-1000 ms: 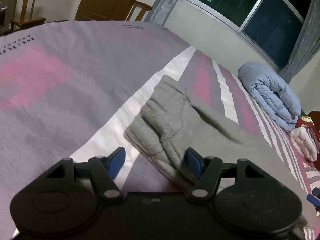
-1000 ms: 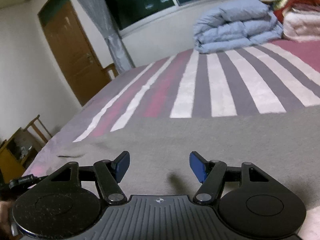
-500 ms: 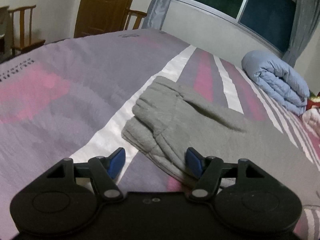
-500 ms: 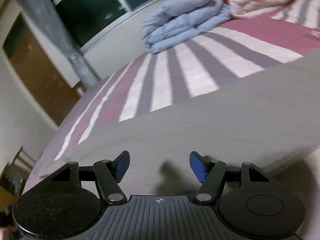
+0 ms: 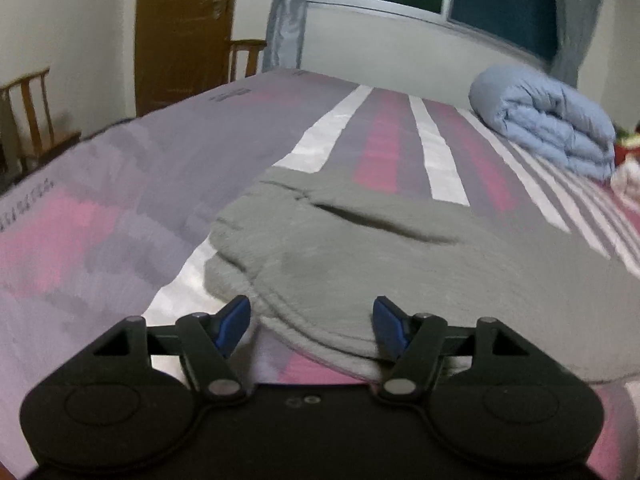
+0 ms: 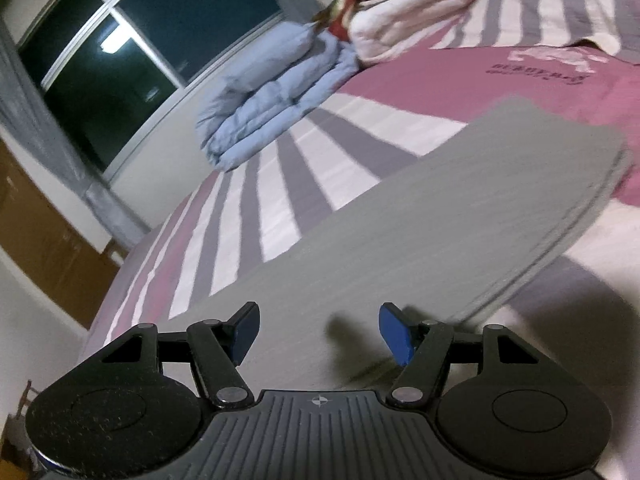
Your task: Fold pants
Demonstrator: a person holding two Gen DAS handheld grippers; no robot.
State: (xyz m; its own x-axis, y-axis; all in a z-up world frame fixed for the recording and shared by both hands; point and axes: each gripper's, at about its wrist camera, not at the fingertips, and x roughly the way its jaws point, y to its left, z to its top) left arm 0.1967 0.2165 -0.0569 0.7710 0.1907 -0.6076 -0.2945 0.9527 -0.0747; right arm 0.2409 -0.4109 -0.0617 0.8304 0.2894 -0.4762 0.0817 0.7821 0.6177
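Grey pants (image 5: 360, 252) lie flat on a striped bedspread (image 5: 120, 208). The left wrist view shows their gathered waistband end. My left gripper (image 5: 312, 326) is open, low over the waistband's near edge, its right finger at the cloth. The right wrist view shows the long leg part of the pants (image 6: 420, 216), ending in a hem at the right. My right gripper (image 6: 320, 332) is open and empty, above the near edge of the leg.
A folded light-blue duvet (image 5: 548, 120) lies at the far side of the bed, also in the right wrist view (image 6: 272, 92), next to pink and red folded bedding (image 6: 400, 8). Wooden chairs (image 5: 28, 116), a door and a window stand beyond the bed.
The left gripper has dropped lower and moved in over the waistband. The right gripper has swung to the right along the leg, so the hem end now shows. Both stay open.
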